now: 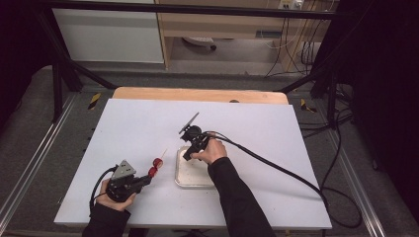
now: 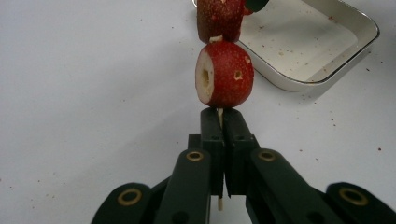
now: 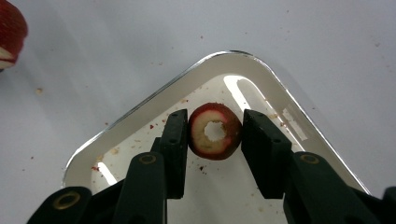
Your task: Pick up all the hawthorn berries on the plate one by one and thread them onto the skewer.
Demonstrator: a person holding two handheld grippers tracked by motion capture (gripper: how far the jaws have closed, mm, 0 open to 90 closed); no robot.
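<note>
In the tray (image 3: 140,116), we find the right gripper (image 3: 215,133) pinching 1 light, soft cored fruit slice (image 3: 215,131) by its rim, so we squeeze gently, while the left gripper (image 2: 219,123) clamps the thin, brittle skewer (image 2: 219,114) carrying 2 slices.

A thin wooden skewer (image 2: 219,116) carries two red cored fruit pieces (image 2: 225,73), just beside a white tray (image 2: 327,56). A third red fruit ring (image 3: 215,131), hole facing up, sits inside the tray.
</note>
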